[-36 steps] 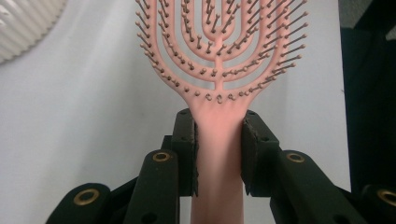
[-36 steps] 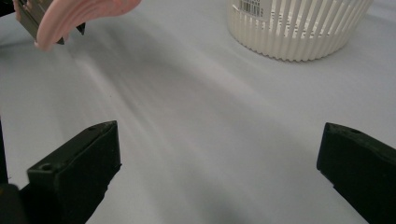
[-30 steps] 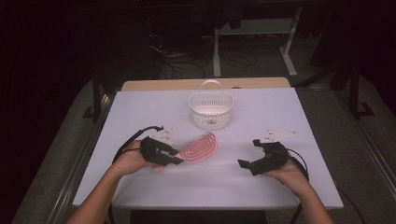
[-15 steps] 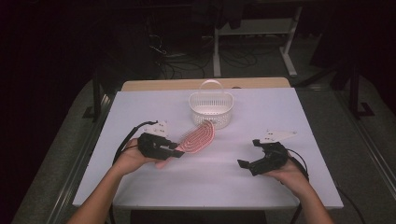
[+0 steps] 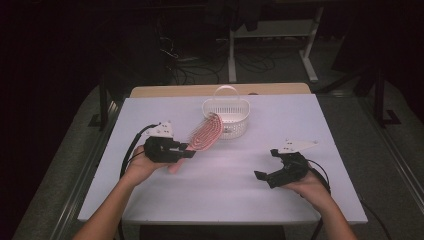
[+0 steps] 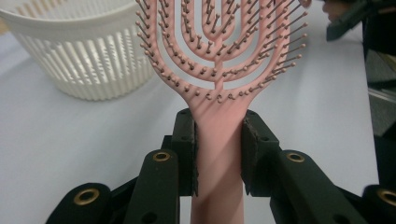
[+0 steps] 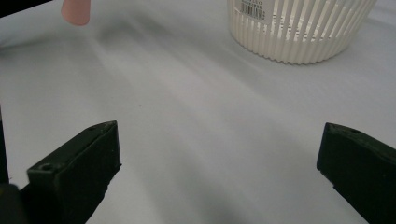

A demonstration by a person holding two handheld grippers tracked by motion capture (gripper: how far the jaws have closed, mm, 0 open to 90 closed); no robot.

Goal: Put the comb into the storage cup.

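A pink vented hairbrush (image 5: 206,132) hangs in the air over the table, its head right beside the white slatted basket (image 5: 226,116). My left gripper (image 5: 187,152) is shut on the brush's handle (image 6: 218,154), both pads pressing its sides just below the bristled head (image 6: 219,42). The basket (image 6: 79,56) stands ahead and to the left in the left gripper view. My right gripper (image 5: 263,169) rests low at the table's right with its jaws wide open and nothing between them (image 7: 219,158). The brush's handle end (image 7: 75,11) and the basket (image 7: 299,28) lie beyond it.
The white tabletop (image 5: 225,200) has free room in front and between the hands. A wooden strip (image 5: 220,90) runs along the far edge behind the basket. Cables trail from both grippers. Dark floor and metal table legs (image 5: 232,50) lie beyond.
My left gripper has lifted the hairbrush off the table and carried it up and toward the basket. The right gripper has stayed where it was.
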